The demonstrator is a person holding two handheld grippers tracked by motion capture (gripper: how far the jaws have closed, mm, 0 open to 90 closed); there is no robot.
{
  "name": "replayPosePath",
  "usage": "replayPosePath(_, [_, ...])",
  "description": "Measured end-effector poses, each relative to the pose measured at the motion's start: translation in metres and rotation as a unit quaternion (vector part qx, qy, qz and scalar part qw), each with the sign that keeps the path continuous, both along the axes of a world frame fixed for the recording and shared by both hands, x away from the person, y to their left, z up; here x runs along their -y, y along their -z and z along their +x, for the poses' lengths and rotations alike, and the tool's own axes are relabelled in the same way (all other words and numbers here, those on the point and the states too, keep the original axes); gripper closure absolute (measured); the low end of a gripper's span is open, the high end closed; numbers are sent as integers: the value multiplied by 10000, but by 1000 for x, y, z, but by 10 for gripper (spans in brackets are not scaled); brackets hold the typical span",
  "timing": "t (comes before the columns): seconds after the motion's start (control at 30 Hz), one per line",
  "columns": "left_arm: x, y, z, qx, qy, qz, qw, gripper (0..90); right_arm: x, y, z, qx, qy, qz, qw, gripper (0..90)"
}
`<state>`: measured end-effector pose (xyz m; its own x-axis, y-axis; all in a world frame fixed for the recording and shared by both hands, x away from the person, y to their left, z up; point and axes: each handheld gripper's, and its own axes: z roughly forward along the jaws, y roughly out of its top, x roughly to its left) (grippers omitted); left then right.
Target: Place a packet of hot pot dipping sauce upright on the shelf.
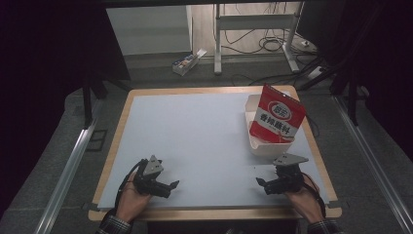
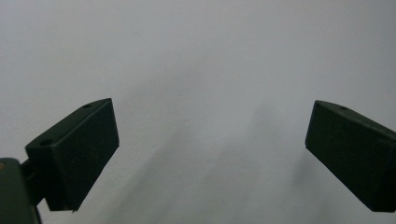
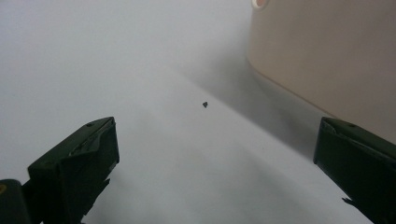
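At the near edge of the counter (image 1: 195,146) both tools rest low in the person's hands: the left tool (image 1: 171,185) has its jaws spread wide over bare surface, and the right tool (image 1: 261,184) is spread too, with nothing between them. Beyond the right tool, a red snack bag (image 1: 276,117) leans upright in a cream tray (image 1: 265,147). A careless reach could tip the bag or shove the light tray.

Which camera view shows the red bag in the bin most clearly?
The high view: the red bag stands upright in the beige bin, with its label visible. The right gripper view catches the bin's wall and a small part of the bag at the top edge. The left gripper view shows bare table.
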<state>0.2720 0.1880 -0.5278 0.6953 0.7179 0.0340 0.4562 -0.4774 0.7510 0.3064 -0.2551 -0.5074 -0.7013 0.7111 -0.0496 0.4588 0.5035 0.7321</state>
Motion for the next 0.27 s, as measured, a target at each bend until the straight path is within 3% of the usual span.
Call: replayPosePath(0.27, [0, -1, 0, 26, 5, -48, 10000, 27, 1, 1, 1, -20, -32, 19, 10000, 0])
